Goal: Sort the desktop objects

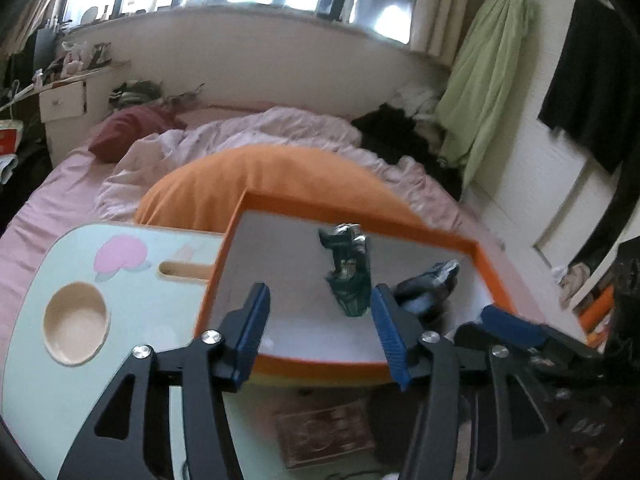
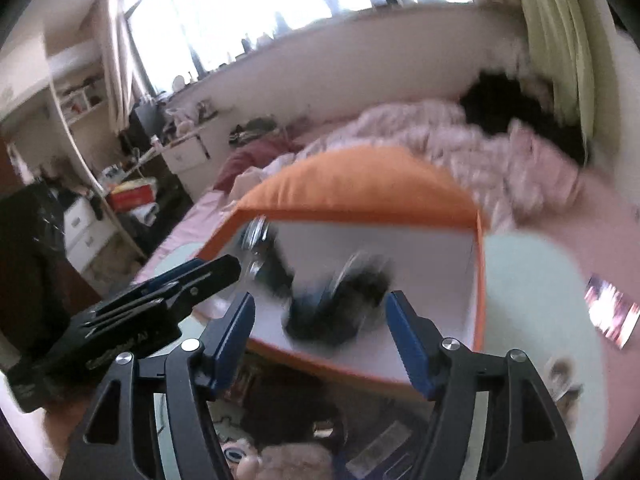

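Both tongs, left (image 1: 320,324) and right (image 2: 320,332), spread empty; green packet (image 1: 350,276) lies lengthwise toward box's (image 1: 344,364) near rim.

Orange box (image 1: 486,272) open from above; bare floor on its left half. Green wrapped packet (image 1: 348,276) and dark packet (image 1: 430,284) obstruct centre and right.

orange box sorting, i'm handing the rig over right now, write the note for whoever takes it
Left gripper: open, empty, above the near edge of the orange box.
Right gripper: open, empty, beside it.
Done: a dark green packet and a dark blue packet lie inside the box.
Left: things on the mint-green table, such as the picture card right of the box.
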Demonstrator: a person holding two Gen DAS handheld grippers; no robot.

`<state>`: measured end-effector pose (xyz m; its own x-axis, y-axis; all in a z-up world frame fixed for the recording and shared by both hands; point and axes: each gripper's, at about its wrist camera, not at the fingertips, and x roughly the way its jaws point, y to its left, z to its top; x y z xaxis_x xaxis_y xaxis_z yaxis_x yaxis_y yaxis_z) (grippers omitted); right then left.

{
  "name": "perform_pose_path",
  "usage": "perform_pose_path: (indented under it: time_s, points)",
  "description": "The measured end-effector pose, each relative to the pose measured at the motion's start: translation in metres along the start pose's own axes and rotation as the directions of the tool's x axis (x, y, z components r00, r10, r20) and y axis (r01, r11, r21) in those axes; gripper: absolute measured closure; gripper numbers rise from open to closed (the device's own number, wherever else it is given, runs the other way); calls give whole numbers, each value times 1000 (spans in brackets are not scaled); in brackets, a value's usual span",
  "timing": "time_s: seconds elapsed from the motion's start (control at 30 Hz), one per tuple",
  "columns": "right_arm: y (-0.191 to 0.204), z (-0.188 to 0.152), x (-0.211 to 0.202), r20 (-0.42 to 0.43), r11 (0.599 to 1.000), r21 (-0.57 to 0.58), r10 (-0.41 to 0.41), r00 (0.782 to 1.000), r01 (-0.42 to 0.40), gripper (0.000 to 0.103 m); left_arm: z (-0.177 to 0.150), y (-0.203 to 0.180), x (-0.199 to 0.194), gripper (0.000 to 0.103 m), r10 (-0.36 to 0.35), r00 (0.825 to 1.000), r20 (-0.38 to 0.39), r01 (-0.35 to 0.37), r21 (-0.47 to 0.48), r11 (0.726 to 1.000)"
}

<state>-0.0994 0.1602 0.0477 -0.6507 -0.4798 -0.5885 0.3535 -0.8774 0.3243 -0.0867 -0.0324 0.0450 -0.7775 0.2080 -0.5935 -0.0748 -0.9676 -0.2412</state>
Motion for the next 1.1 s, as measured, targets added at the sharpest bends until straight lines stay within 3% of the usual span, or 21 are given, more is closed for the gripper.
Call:
perform_pose_path:
  time_s: [0.07,0.2,0.3,0.43,0.5,0.57,0.67,0.77,0.93,1.0,1.07,1.1]
  points:
    - [0,-3,-3,27,998,-35,-51,998,52,24,-6,-4,-3,48,7,1000,3,-7,25,1000]
    - [1,-5,-2,27,992,-87,-93,995,95,24,-18,-18,-10,42,39,999,-1,-39,79,996]
    - [1,-8,-6,23,991,-105,-79,997,81,24,-25,-24,-16,42,80,997,5,-81,99,992]
    - [-2,-9,-9,25,996,-82,-45,999,47,24,-26,-18,-22,37,34,998,57,-38,71,997]
    - [1,-15,-31,99,999,-46,-10,995,15,24,-31,-9,-40,37,23,993,118,-25,19,1000]
    - [9,-23,-51,152,998,-58,-16,988,25,19,-37,-6,-56,25,-11,991,130,9,19,1000]
    - [26,-54,-76,156,990,-123,-50,986,70,3,-56,-10,-76,21,-6,997,81,0,75,997]
    - [34,-86,-81,96,980,-169,-89,991,105,3,-88,-17,-90,21,7,999,34,-12,144,989]
    - [34,-125,-72,-26,954,-202,-230,973,220,3,-121,-28,-84,21,58,996,-72,-42,211,977]
    - [26,-134,-53,-128,954,-195,-255,958,228,3,-126,-24,-75,18,41,992,-122,-17,187,982]
    - [22,-136,-52,-96,951,-200,-260,961,237,0,-126,-15,-71,2,22,990,-140,-2,139,990]
    - [20,-136,-52,-89,949,-198,-266,960,245,0,-125,-13,-68,0,48,989,-138,-28,142,989]
